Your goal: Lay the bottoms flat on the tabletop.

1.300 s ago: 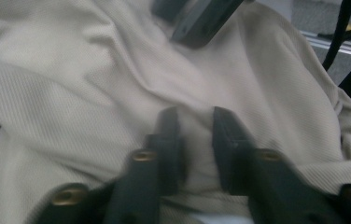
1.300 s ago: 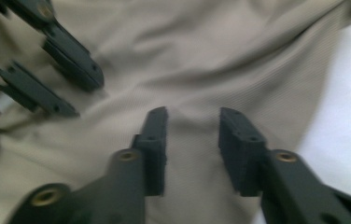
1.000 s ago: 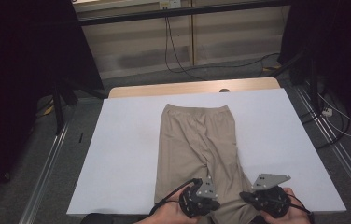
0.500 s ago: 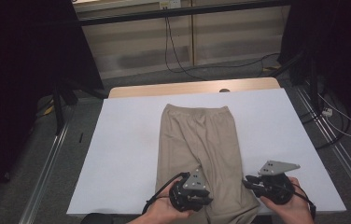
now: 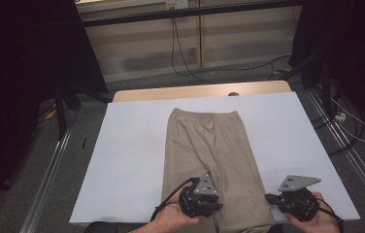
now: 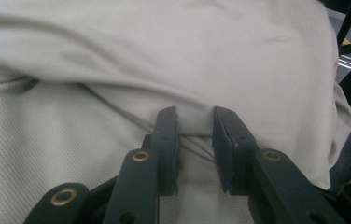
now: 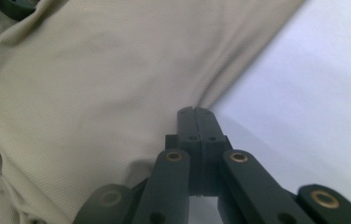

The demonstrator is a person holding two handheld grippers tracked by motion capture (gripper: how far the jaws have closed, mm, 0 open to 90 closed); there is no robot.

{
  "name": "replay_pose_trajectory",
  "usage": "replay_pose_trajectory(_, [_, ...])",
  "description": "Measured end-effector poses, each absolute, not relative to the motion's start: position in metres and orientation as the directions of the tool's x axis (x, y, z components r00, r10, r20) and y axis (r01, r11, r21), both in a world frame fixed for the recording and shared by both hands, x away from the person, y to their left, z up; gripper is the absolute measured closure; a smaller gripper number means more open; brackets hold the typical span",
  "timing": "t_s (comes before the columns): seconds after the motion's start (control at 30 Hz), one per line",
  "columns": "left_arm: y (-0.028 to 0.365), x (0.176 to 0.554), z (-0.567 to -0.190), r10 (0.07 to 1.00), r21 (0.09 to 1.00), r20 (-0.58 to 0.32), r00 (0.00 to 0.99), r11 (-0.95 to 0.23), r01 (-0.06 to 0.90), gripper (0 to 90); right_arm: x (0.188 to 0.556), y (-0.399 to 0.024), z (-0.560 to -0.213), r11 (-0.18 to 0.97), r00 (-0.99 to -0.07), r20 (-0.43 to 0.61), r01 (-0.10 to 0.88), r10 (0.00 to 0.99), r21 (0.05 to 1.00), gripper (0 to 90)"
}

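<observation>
Beige trousers [image 5: 205,141] lie flat on a white sheet [image 5: 132,170], waistband at the far end. My left gripper [image 5: 206,193] rests on the near middle of them. In the left gripper view its jaws [image 6: 195,123] have just been closing and pinch a raised fold of the fabric [image 6: 164,56]. My right gripper [image 5: 271,198] sits at the trousers' near right edge. Its jaws [image 7: 195,112] are closed together on the fabric's edge [image 7: 94,70], which rises to their tips beside the bare sheet [image 7: 313,102].
The sheet covers a wooden table whose far edge [image 5: 195,91] shows bare. Metal rails [image 5: 49,165] run along both sides on the floor. Cables [image 5: 350,126] lie at the right. A hand holds each gripper at the near edge.
The right gripper has shifted to the right, from over the trouser leg to its right edge. The left gripper has stayed near the middle of the trousers.
</observation>
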State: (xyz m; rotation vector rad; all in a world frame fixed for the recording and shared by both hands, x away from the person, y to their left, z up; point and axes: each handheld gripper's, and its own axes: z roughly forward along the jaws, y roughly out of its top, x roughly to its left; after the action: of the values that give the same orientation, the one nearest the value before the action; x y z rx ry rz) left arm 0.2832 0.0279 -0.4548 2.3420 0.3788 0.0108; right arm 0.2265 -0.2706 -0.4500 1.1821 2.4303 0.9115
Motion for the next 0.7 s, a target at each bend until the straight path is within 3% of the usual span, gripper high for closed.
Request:
replay_pose_trajectory(0.13, [0.031, 0.282, -0.453, 0.262, 0.677, -0.128, 0.957, -0.682, 0.277, 84.8, 0.227, -0.275, -0.448, 0.427, -0.611, 0.051, 0.608, 0.79, 0.67, 86.5])
replay_pose_trajectory(0.23, [0.037, 0.282, -0.45, 0.267, 0.684, -0.112, 0.957, -0.678, 0.269, 85.8, 0.229, -0.274, -0.446, 0.404, -0.596, 0.048, 0.6, 0.801, 0.69, 77.2])
replay_pose_trajectory(0.53, [0.063, 0.297, -0.44, 0.401, 0.731, -0.044, 0.915, -0.612, 0.303, 54.3, 0.253, -0.268, -0.447, 0.328, -0.519, 0.042, 0.599, 0.854, 0.731, 51.9])
replay_pose_trajectory(0.7, [0.073, 0.303, -0.44, 0.461, 0.776, -0.015, 0.887, -0.554, 0.301, 36.4, 0.255, -0.269, -0.444, 0.263, -0.502, 0.081, 0.575, 0.861, 0.775, 46.3])
